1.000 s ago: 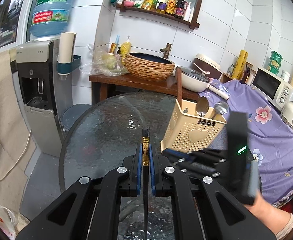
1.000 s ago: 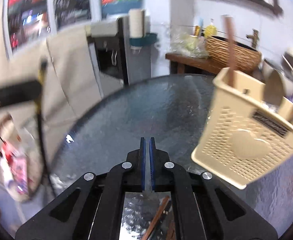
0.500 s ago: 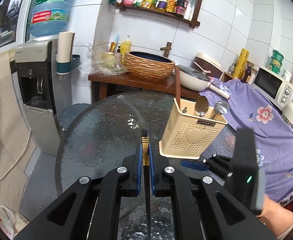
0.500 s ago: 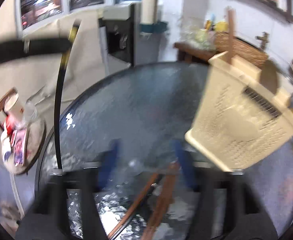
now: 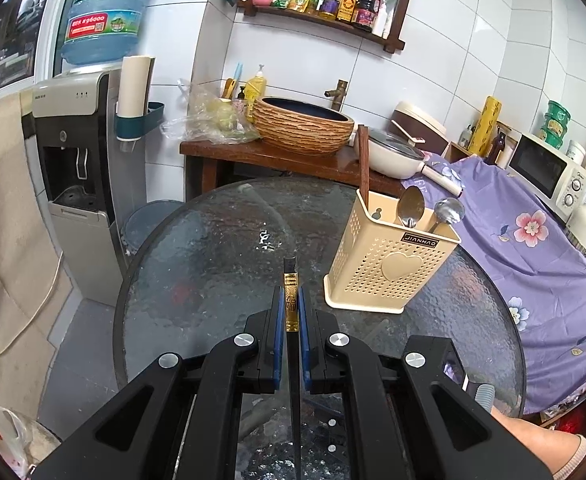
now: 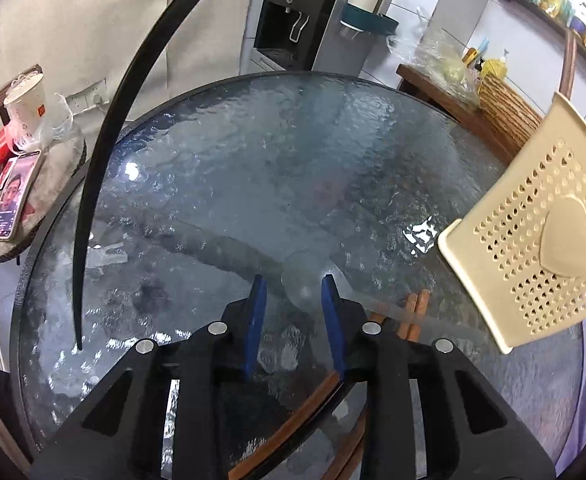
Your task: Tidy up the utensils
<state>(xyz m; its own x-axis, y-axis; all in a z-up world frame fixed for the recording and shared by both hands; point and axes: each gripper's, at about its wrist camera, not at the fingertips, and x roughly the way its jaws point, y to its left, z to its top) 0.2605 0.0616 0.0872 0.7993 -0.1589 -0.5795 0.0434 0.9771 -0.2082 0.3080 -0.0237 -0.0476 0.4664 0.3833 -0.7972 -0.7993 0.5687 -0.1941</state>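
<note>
Here, the left gripper [image 5: 289,312] fingers pinch a black gold-banded chopstick [image 5: 291,280]. The right gripper [image 6: 293,300] fingers, just narrowing, stand spread around a clear plastic spoon [image 6: 305,280] on the glass table [image 6: 253,160]. The spoon could skid toward the cream holder [image 6: 533,248] at three o'clock.

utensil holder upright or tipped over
Upright: the utensil holder stands on its base on the glass table, spoons sticking up out of it.

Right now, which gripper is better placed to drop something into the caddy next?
Left. The left gripper is shut on a black chopstick, with the caddy just ahead to its right. The right gripper, jaws just closing, holds nothing; the brown chopsticks lie on the table beside it.
</note>
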